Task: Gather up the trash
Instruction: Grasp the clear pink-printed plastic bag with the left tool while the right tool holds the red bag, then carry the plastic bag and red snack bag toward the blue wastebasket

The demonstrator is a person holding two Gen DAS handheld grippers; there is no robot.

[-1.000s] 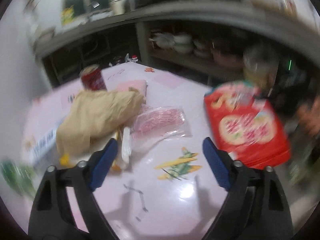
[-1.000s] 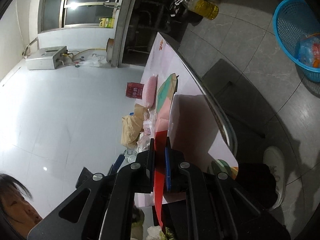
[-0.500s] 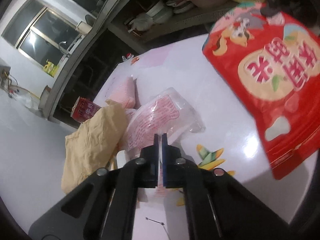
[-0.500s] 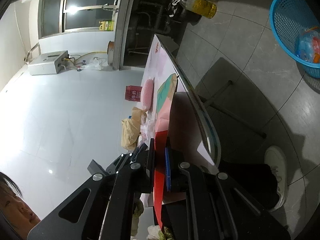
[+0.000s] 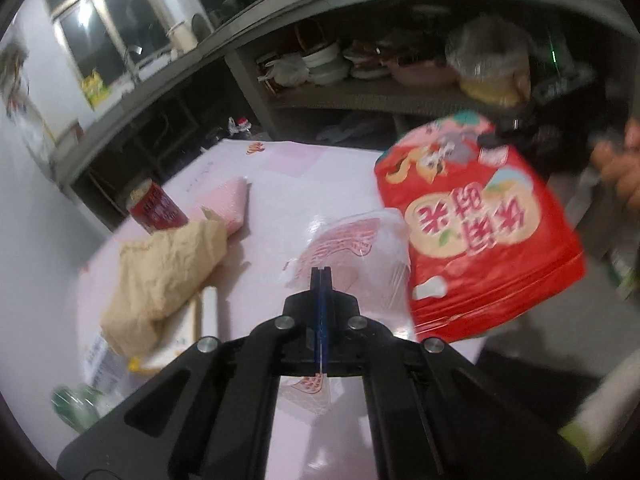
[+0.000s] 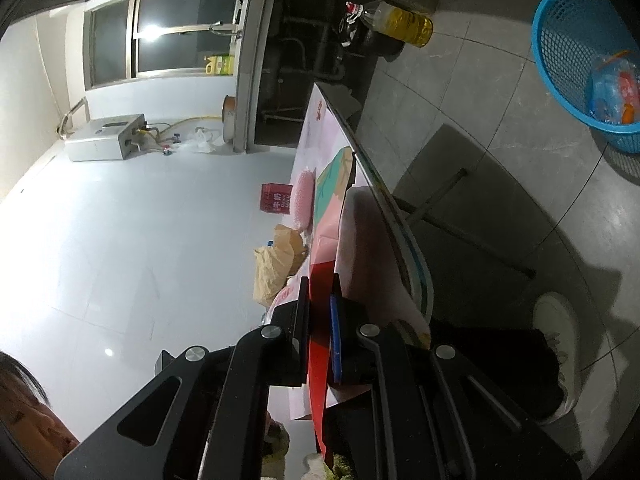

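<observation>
My left gripper (image 5: 321, 280) is shut on a clear plastic wrapper with red print (image 5: 356, 252), lifted off the pink table (image 5: 288, 184). My right gripper (image 6: 320, 304) is shut on a large red snack bag (image 6: 318, 344), which also shows in the left wrist view (image 5: 472, 236) held up at the table's right edge. A crumpled brown paper bag (image 5: 160, 276), a red can (image 5: 156, 208) and a pink packet (image 5: 228, 204) lie on the table's left part. A blue trash basket (image 6: 580, 60) stands on the floor, with some trash inside.
A white stick-like item (image 5: 209, 312) and a printed carton (image 5: 100, 356) lie by the paper bag. Shelves with bowls (image 5: 328, 68) stand behind the table. An oil bottle (image 6: 396, 24) sits on the tiled floor. My shoe (image 6: 556, 344) is beside the table's edge (image 6: 384, 216).
My left gripper went from open to shut on the clear wrapper and lifted it toward the red bag. The right gripper kept holding the red bag and barely moved.
</observation>
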